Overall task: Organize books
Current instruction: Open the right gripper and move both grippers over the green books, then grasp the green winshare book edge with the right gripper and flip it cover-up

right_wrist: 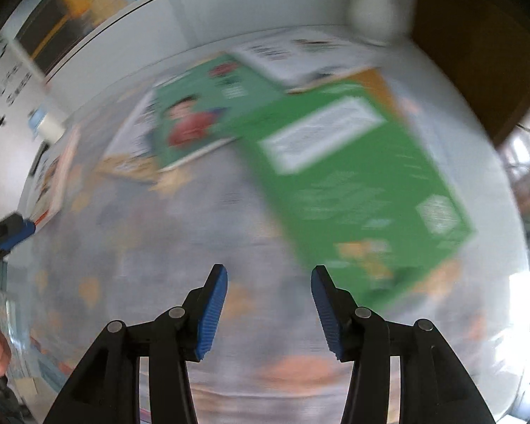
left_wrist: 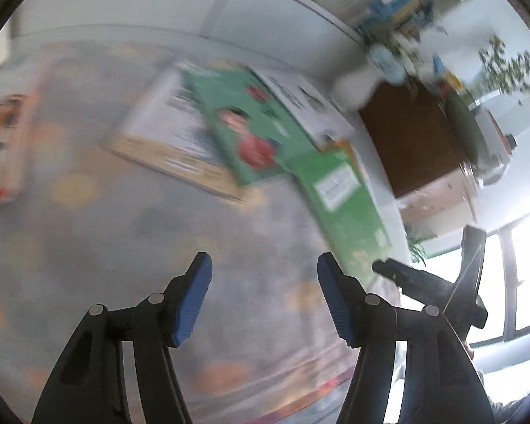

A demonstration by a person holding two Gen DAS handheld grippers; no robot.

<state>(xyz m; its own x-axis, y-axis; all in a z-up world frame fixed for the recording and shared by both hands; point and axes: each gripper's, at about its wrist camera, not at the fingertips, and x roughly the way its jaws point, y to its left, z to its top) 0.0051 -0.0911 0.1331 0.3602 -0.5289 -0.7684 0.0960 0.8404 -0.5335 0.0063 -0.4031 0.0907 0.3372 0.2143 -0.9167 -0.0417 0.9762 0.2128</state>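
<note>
Both views are motion-blurred; fine print on the covers cannot be read.

Left gripper point(left_wrist: 265, 296): my two black fingers with blue ribbed pads point(left_wrist: 190, 304) stand spread apart. Nothing lies between them; only the grey tablecloth with pale orange spots point(left_wrist: 88, 240) shows in the gap.

Right gripper point(right_wrist: 269, 312): my blue-padded fingers point(right_wrist: 212, 314) are likewise spread, with nothing between them. The near corner of the bright green book with a white label panel point(right_wrist: 353, 190) sits just beyond the right fingertip; I cannot tell whether it touches.

Book positions, right wrist view:
- The bright green book lies flat on the tablecloth, right of centre, at a slant.
- A darker green book with a red-clothed figure on its cover point(right_wrist: 201, 120) lies to its left, partly overlapped by it.
- A white book with dark print point(right_wrist: 293, 53) lies behind both, near the white wall panel point(right_wrist: 229, 10).
- A white-and-tan book point(right_wrist: 130, 155) lies under the darker green one.
- An orange-and-white book point(right_wrist: 53, 183) lies apart at the table's left edge.
</note>
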